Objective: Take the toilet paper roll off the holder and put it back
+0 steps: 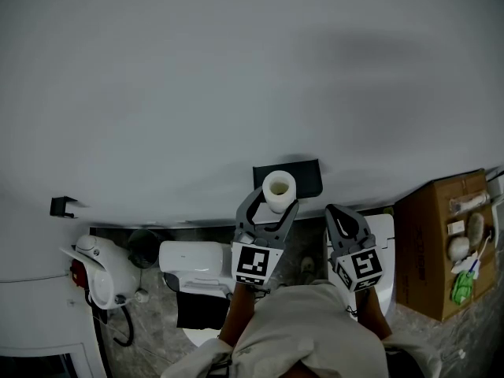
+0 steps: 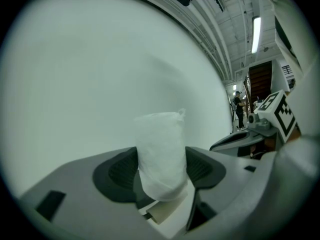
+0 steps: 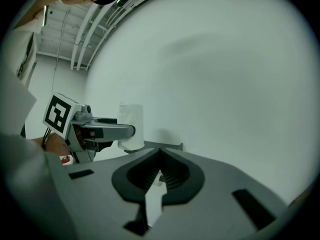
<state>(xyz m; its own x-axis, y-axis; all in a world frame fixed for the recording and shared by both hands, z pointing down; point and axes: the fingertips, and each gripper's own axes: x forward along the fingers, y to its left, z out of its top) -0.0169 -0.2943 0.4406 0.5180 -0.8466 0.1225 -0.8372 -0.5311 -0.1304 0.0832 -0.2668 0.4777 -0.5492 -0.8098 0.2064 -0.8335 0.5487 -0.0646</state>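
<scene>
A white toilet paper roll (image 1: 279,189) stands upright between the fingers of my left gripper (image 1: 276,201), which is shut on its sides. In the left gripper view the roll (image 2: 161,154) fills the gap between the dark pads (image 2: 117,171). The black holder (image 1: 305,178) is fixed to the grey wall right behind the roll; whether the roll touches it I cannot tell. My right gripper (image 1: 343,219) hangs to the right of the roll, shut and empty. In the right gripper view its jaws (image 3: 160,153) meet, with the roll (image 3: 131,126) and the holder's edge (image 3: 170,145) beyond them.
A white toilet (image 1: 193,262) sits below the left gripper, and another white fixture (image 1: 98,270) stands at the far left. A cardboard box (image 1: 437,242) with small items stands at the right. A small black bracket (image 1: 61,205) sticks out of the wall at left.
</scene>
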